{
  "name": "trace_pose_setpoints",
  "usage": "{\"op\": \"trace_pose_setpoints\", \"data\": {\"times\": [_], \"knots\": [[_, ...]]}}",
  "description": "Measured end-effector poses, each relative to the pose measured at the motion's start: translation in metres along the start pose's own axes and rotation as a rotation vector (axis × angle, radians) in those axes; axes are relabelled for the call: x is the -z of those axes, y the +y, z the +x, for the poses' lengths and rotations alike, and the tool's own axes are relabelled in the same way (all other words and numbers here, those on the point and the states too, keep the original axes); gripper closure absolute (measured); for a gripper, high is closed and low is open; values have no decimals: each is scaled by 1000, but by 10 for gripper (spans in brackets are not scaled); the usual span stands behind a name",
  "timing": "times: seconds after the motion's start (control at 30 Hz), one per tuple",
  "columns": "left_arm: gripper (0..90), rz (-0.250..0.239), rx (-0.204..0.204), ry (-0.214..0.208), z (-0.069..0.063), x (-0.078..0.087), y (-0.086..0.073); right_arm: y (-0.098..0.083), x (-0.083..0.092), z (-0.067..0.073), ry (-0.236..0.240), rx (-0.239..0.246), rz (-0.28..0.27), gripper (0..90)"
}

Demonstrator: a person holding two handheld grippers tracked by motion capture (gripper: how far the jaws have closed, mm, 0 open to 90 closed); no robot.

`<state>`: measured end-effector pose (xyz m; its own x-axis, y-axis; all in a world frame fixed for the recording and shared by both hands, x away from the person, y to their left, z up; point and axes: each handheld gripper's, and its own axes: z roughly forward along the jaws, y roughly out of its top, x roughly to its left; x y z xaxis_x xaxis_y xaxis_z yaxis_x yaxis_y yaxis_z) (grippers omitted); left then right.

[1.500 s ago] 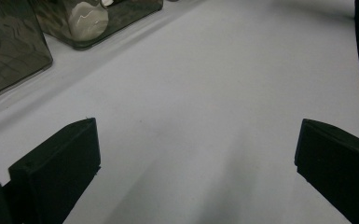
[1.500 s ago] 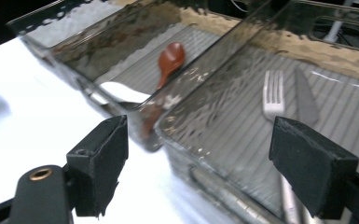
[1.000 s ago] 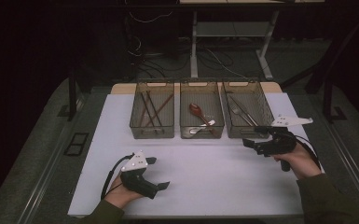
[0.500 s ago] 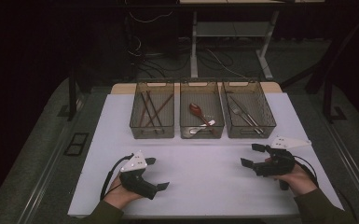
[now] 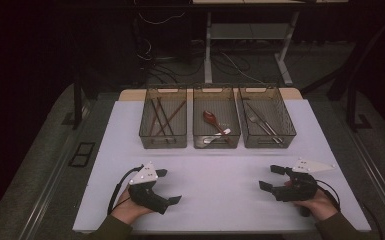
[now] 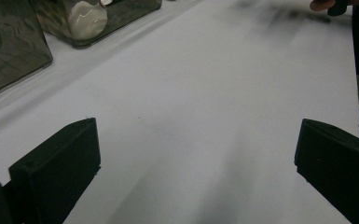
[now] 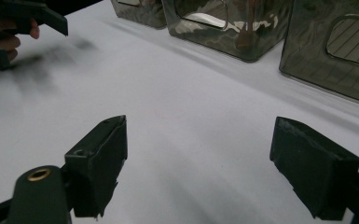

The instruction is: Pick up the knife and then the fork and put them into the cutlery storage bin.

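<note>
Nearest the person, the left tool [image 5: 169,187] sits low over the white table [image 5: 220,170], held in the left hand [image 5: 130,210], its jaws standing wide apart with nothing between them but bare white surface. Well off to its side, across that open stretch, the right tool [image 5: 272,177] is held in the right hand [image 5: 320,204], its jaws likewise spread and empty, pointing toward the left tool. A grey three-cornered plate rides on top of each.

Ahead of both tools, well apart from them, three smoky see-through bins stand side by side in a row. The left bin [image 5: 163,142], straight ahead of the left tool, holds dark chopsticks [image 5: 161,116]. The middle bin [image 5: 216,142] holds a red spoon [image 5: 211,119] and a pale one lying near its front wall. The right bin [image 5: 266,141], ahead of the right tool, holds metal forks [image 5: 258,120].

Beyond the table, cables trail on the dark floor.
</note>
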<state>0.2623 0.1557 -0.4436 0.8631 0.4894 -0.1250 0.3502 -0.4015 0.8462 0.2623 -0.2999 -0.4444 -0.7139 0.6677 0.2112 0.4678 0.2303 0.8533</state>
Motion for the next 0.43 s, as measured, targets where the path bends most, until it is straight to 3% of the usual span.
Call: {"op": "trace_pose_setpoints", "data": {"times": [0.43], "knots": [[0, 10, -1, -1, 1, -1, 0, -1, 1, 0, -1, 19, 11, 185]]}}
